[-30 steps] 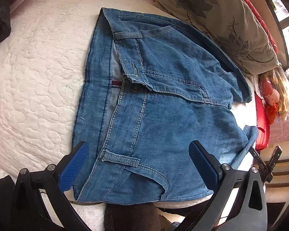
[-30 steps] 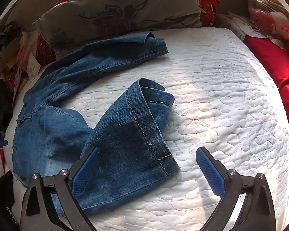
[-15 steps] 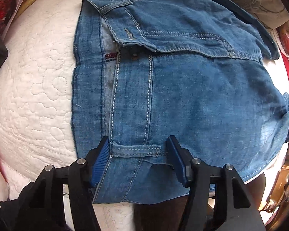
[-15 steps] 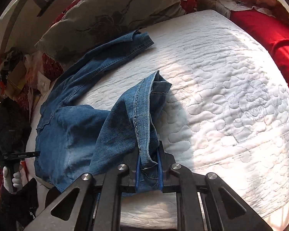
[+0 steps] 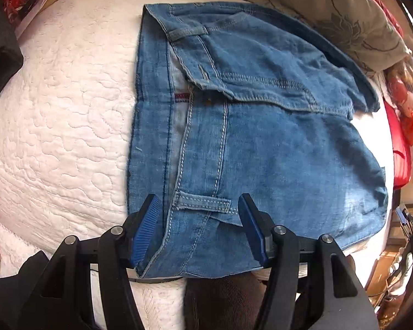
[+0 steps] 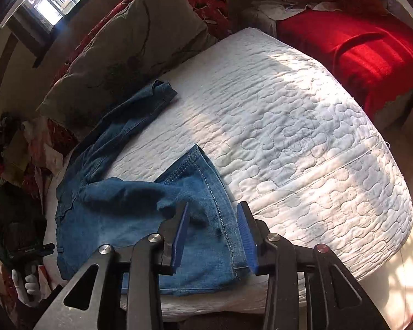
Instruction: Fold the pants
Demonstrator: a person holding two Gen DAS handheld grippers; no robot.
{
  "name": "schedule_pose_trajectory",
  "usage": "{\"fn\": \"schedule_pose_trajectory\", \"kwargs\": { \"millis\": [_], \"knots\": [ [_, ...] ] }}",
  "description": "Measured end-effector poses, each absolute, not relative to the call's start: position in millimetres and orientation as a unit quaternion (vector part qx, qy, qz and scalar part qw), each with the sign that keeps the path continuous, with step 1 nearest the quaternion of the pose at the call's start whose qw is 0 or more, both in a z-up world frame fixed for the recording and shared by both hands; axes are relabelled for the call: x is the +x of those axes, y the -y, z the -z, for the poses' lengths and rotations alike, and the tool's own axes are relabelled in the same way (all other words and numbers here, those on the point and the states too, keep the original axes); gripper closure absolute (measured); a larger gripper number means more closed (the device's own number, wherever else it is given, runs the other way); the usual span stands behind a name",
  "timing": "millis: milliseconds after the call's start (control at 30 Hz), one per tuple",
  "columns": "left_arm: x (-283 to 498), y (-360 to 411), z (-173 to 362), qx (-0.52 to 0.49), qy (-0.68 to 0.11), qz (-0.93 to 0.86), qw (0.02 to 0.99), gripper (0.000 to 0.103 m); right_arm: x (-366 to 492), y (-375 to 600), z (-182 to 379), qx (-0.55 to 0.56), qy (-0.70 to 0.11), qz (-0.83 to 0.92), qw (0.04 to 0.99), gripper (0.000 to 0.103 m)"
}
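Here, jeans (image 5: 261, 143) lie on a white quilt (image 5: 63, 115).
Left gripper (image 5: 198, 228) straddles the waistband, part-open; right gripper (image 6: 213, 236) part-open around a hem. Inside label unreadable.

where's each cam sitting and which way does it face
Left wrist: on the left gripper, low over the jeans waistband; its open fingers straddle a belt loop.
Right wrist: on the right gripper, over a leg hem, facing the pillow; the person's other hand shows far left.
Shared: jeans, bed, pillow.
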State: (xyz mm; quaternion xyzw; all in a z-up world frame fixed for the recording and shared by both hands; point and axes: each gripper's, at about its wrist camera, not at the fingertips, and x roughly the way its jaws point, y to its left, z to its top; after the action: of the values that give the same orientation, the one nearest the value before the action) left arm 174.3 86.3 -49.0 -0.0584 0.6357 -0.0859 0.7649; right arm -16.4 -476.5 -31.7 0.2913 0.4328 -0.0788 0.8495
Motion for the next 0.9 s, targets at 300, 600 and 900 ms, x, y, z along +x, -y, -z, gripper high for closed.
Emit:
{"fn": "schedule_pose_trajectory", "kwargs": {
  "millis": [300, 600, 900],
  "knots": [
    [281.3, -127.7, 51.4, -0.192, -0.635, 0.045, 0.747, 0.042, 145.8, 447.9, 11.9, 0.300, -0.428, 0.019, 0.852, 0.053],
    [349.3, -112.4, 84.6, -0.201, -0.653, 0.030, 0.730, 0.042, 287.1, 433.9, 56.6, 0.250, -0.476, 0.062, 0.841, 0.052],
    [394.8, -103.2, 88.1, -0.167, -0.630, -0.037, 0.757, 0.042, 392.7, 435.5, 14.0, 0.243, -0.406, 0.032, 0.881, 0.082]
  ]
}}
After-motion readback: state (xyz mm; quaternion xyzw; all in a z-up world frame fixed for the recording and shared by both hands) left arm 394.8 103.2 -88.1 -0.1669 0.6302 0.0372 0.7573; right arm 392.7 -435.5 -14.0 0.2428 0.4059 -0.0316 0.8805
